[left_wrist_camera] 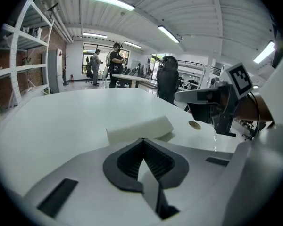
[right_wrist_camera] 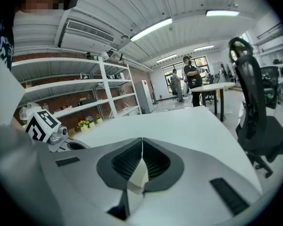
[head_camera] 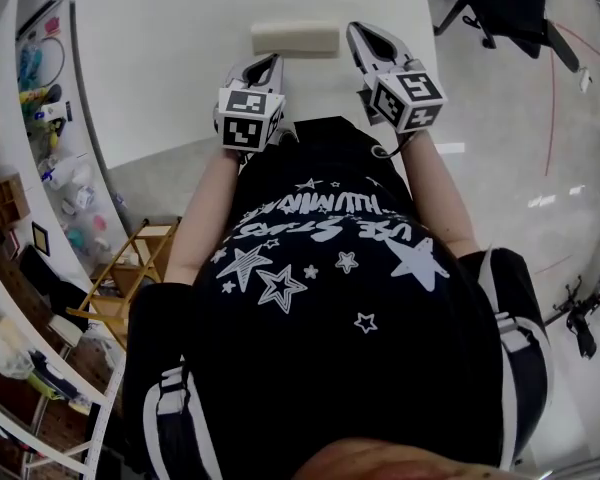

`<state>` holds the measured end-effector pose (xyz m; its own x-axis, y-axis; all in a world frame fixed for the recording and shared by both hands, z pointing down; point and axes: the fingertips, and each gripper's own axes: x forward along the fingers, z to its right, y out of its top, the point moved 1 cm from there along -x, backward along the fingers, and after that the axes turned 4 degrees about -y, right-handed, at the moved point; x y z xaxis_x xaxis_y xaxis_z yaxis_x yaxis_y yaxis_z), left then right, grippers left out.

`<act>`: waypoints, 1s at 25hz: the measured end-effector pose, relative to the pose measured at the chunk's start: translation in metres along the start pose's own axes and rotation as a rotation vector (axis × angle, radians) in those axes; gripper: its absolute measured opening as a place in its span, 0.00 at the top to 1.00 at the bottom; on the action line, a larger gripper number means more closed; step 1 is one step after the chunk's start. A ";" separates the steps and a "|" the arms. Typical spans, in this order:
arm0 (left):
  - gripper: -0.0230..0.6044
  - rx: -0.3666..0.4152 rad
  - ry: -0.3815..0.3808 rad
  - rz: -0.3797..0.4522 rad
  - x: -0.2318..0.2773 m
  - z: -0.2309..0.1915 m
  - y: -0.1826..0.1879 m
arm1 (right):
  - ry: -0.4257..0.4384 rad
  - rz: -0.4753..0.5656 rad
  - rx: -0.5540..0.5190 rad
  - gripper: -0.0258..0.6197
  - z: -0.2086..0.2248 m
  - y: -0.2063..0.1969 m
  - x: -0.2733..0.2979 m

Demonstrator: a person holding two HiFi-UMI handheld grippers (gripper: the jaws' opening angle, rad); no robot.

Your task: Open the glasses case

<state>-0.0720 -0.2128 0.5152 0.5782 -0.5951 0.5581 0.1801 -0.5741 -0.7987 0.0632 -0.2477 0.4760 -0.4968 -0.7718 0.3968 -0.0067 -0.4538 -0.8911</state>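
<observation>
Case (head_camera: 295, 39): cream, oblong, appears closed. It lies flat on the white desk (head_camera: 170, 58). Its long axis runs left to right across the head view, one long side facing the person. In the left gripper view the right end sits slightly farther off than the left.

Left hand-held gripper (left_wrist_camera: 142, 140): clenched, jaws meeting at the tips with nothing between them. It points at the near long side of the case, left of its middle. The tips are just beside that side; whether they touch cannot be told.

Right hand-held gripper (right_wrist_camera: 142, 141): clenched, jaws together and empty. It is just off the right end of the case and apart from it, pointing past that end. The case does not show in its own view.

Person: black star-print shirt, forearms reaching toward the near side of the case.

Chair (right_wrist_camera: 254, 102): black, office type, off the desk on the right-end side of the case.

Shelves (right_wrist_camera: 80, 91): white, beyond the left end of the case.
</observation>
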 end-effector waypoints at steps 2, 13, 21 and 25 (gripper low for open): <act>0.94 -0.023 0.011 -0.018 0.004 -0.005 -0.003 | 0.006 -0.019 -0.040 0.95 -0.001 -0.002 0.005; 0.94 -0.055 0.039 -0.070 0.018 -0.013 -0.012 | 0.105 -0.126 -0.298 0.95 -0.022 -0.018 0.017; 0.94 -0.068 0.046 -0.076 0.021 -0.015 -0.016 | 0.142 -0.178 -0.482 0.95 -0.030 -0.031 0.024; 0.94 -0.067 0.046 -0.078 0.021 -0.014 -0.015 | 0.165 -0.208 -0.538 0.94 -0.029 -0.036 0.027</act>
<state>-0.0736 -0.2241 0.5419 0.5273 -0.5715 0.6288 0.1686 -0.6550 -0.7366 0.0254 -0.2392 0.5122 -0.5660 -0.5921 0.5737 -0.5352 -0.2655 -0.8019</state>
